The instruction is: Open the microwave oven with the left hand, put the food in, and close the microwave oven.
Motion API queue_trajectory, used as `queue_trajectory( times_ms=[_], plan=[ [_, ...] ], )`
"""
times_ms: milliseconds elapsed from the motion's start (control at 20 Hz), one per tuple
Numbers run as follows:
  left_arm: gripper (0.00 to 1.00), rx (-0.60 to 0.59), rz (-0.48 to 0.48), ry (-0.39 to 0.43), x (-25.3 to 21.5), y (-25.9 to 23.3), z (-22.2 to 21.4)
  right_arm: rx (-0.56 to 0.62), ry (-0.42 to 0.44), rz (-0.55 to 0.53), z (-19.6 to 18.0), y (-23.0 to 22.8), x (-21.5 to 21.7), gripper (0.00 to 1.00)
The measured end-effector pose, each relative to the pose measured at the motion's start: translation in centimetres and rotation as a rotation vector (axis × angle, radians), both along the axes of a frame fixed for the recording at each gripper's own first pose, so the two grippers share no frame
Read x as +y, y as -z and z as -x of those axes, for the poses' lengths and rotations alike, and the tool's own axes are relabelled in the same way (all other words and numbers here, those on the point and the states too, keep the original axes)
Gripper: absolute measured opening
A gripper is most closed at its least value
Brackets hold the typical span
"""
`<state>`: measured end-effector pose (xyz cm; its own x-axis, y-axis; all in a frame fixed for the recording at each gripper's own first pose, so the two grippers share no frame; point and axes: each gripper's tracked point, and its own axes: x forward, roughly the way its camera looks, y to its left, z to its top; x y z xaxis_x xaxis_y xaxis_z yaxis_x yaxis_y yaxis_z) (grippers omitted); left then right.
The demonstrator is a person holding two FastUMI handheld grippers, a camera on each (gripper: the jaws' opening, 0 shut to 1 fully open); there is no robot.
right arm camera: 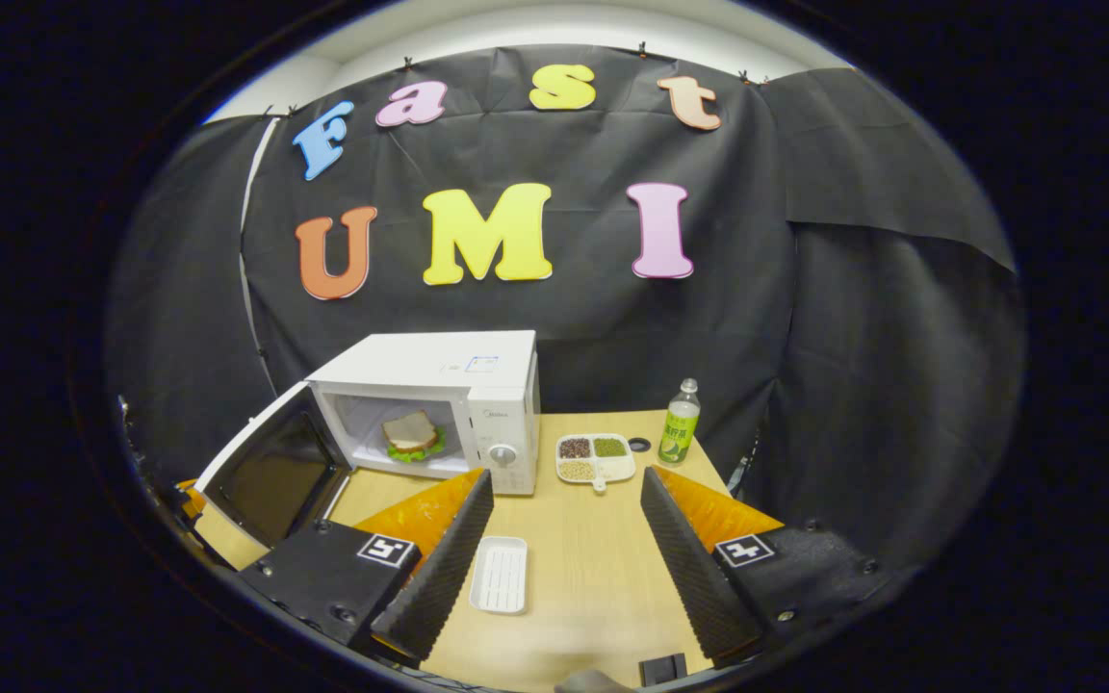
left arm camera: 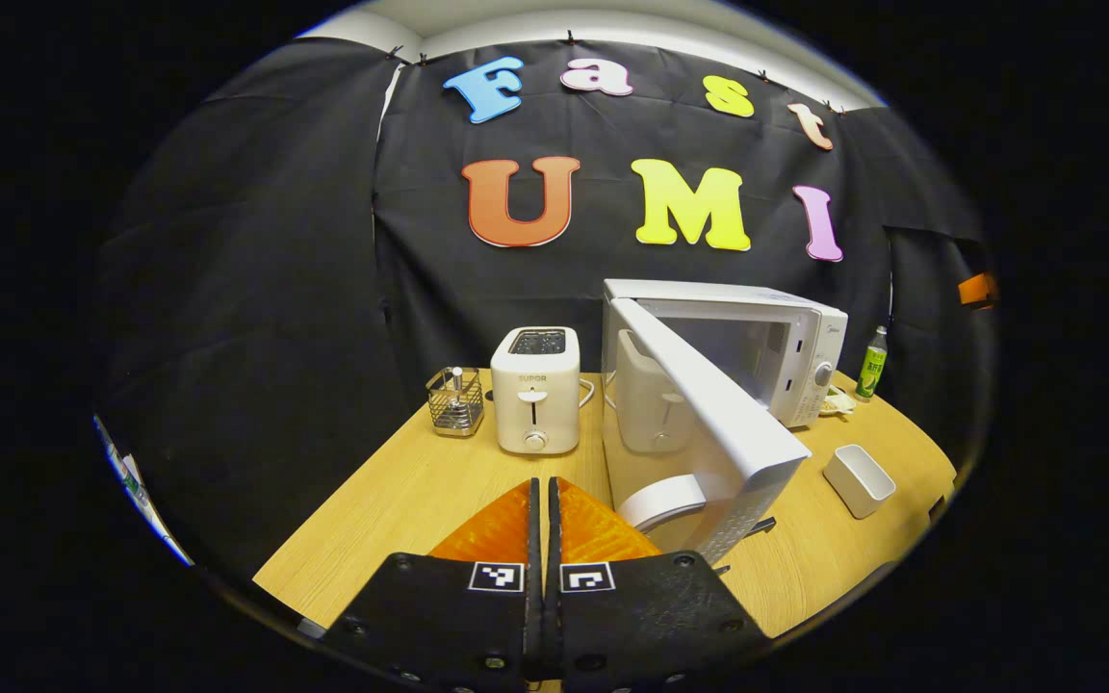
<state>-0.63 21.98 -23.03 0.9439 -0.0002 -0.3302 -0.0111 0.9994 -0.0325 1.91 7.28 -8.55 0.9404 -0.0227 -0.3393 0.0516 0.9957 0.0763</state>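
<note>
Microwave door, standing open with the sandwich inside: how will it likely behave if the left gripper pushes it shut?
The microwave door looks like a rigid panel, so it should swing without flexing. Hinged to a boxy microwave flat on the table, tipping seems unlikely. Its smooth face may let the shut left gripper slide.

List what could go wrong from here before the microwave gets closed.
1. The microwave door stands wide open, and the left tool, shut and empty, sits just beside its edge; a careless push could jolt the microwave.
2. The sandwich lies near the cavity's front; a hard swing might shake it.
3. The toaster stands close behind the door.
</note>
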Motion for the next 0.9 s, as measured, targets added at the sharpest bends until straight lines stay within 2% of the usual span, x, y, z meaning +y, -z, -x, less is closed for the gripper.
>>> queue_trajectory(
  times_ms=[350, 400, 450, 550, 600, 650, 700, 750, 800, 900],
  plan=[
    [0.00, 0.014, 0.011, 0.033, -2.1, 0.6, 0.2, 0.019, 0.000, 0.001, 0.7, 0.6, -0.2, 0.92],
    [0.00, 0.014, 0.010, 0.041, -2.5, 0.5, 0.3, 0.016, 0.000, 0.001, 0.6, 0.5, -0.2, 0.99],
    [0.00, 0.013, 0.010, 0.051, -3.0, 0.5, 0.4, 0.015, 0.000, -0.001, 0.7, 0.6, -0.2, 0.92],
    [0.00, 0.013, 0.013, 0.077, -4.3, 0.4, 0.6, 0.020, -0.001, -0.007, 0.7, 0.7, -0.1, 0.92],
    [0.00, 0.015, 0.011, 0.090, -4.9, 0.4, 0.7, 0.022, -0.002, -0.008, 0.7, 0.8, 0.0, 0.99],
    [0.00, 0.017, 0.011, 0.103, -5.6, 0.4, 0.6, 0.024, -0.005, -0.009, 0.6, 0.8, 0.1, 0.99],
    [0.00, 0.017, 0.015, 0.118, -6.2, 0.3, 0.6, 0.027, -0.005, -0.011, 0.5, 0.9, 0.1, 0.92],
    [0.00, 0.019, 0.018, 0.141, -7.2, 0.2, 0.6, 0.029, -0.006, -0.014, 0.5, 1.0, 0.1, 0.92],
    [0.00, 0.020, 0.018, 0.163, -8.1, 0.1, 0.5, 0.028, -0.005, -0.018, 0.5, 1.1, 0.2, 0.99],
    [0.00, 0.019, 0.005, 0.207, -9.7, 0.1, 0.3, 0.031, -0.002, -0.030, 0.2, 1.2, 0.2, 0.99]
  ],
)
